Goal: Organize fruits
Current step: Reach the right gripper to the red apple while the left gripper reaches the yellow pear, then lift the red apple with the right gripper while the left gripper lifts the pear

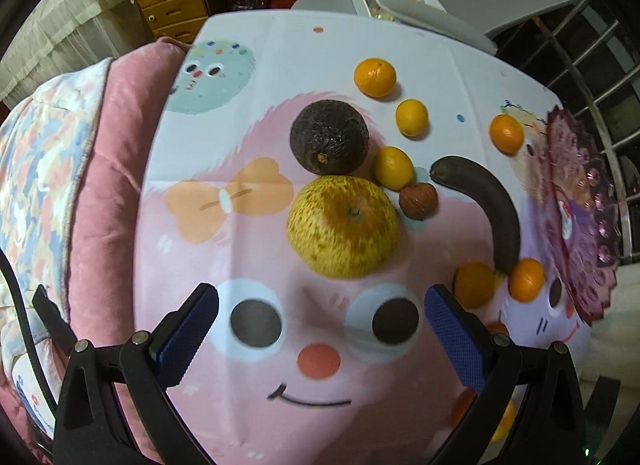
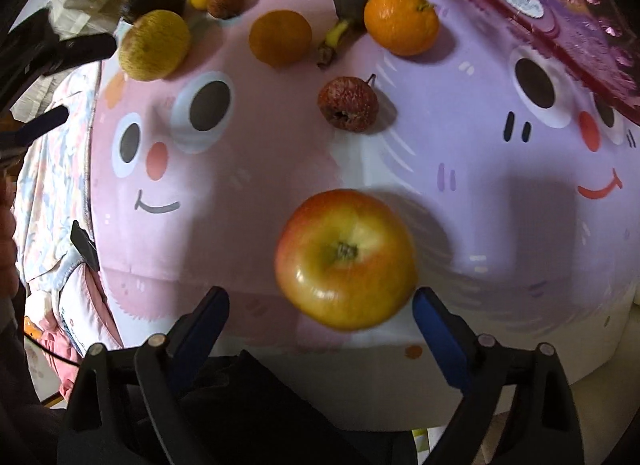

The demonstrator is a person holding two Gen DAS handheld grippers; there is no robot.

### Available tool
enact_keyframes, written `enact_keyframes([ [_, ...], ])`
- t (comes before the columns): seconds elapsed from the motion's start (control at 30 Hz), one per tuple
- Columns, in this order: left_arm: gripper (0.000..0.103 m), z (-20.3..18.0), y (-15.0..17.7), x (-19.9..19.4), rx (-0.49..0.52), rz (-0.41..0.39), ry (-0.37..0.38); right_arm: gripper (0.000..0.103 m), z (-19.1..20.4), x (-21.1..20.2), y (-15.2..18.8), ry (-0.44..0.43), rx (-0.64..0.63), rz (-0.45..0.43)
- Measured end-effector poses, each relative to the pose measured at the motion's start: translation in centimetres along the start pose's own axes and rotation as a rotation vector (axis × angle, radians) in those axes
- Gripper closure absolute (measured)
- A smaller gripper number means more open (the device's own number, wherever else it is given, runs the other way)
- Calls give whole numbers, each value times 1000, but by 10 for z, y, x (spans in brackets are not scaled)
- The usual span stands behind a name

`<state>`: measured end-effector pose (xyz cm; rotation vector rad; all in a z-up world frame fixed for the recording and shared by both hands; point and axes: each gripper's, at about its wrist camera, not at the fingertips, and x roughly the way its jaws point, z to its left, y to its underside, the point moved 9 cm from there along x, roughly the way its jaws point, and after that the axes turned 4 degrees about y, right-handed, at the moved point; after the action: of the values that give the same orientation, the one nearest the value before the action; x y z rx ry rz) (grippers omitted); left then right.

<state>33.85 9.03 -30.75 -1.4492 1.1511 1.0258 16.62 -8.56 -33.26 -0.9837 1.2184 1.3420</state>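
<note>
Ahead, apple (image 2: 346,259) just beyond spread right tongs (image 2: 320,305)

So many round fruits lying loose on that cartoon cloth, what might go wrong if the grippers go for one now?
The apple lies near the table's front edge, ahead of the open right gripper; a nudge might roll it off. The big yellow fruit ahead of the open left gripper touches the dark avocado, so lifting it may set neighbours rolling. The blackened banana looks soft and could squash.

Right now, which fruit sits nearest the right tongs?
The red-yellow apple, just ahead of the open right tongs. The shrivelled red fruit and oranges lie farther off.
</note>
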Motion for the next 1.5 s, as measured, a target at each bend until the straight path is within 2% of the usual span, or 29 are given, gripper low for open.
enact_keyframes([
  [0.07,1,-1,-5,12,-7,10,2,15,0,5,-1,-1,-2,16],
  [0.2,1,-3,-17,32,-13,7,-6,26,-2,14,-5,6,1,45],
  [0.33,8,-3,-24,47,-24,14,-13,35,-6,20,-7,10,10,64],
  [0.47,15,-1,-29,53,-28,11,-22,35,-6,23,-8,6,2,71],
  [0.6,28,-5,-29,56,-33,12,26,35,-4,25,-7,8,-7,72],
  [0.8,30,-2,-27,54,-38,12,30,36,1,26,-9,17,-18,62],
  [0.9,30,-1,-18,51,-35,26,18,36,-6,22,-7,13,-24,56],
  [1.1,30,2,18,36,-45,52,46,37,9,22,8,-4,-20,26],
  [1.33,30,3,68,-7,2,-5,96,39,32,18,30,-29,-2,-52],
  [1.5,30,-1,92,-39,48,-38,111,42,41,3,43,-31,17,-129],
])
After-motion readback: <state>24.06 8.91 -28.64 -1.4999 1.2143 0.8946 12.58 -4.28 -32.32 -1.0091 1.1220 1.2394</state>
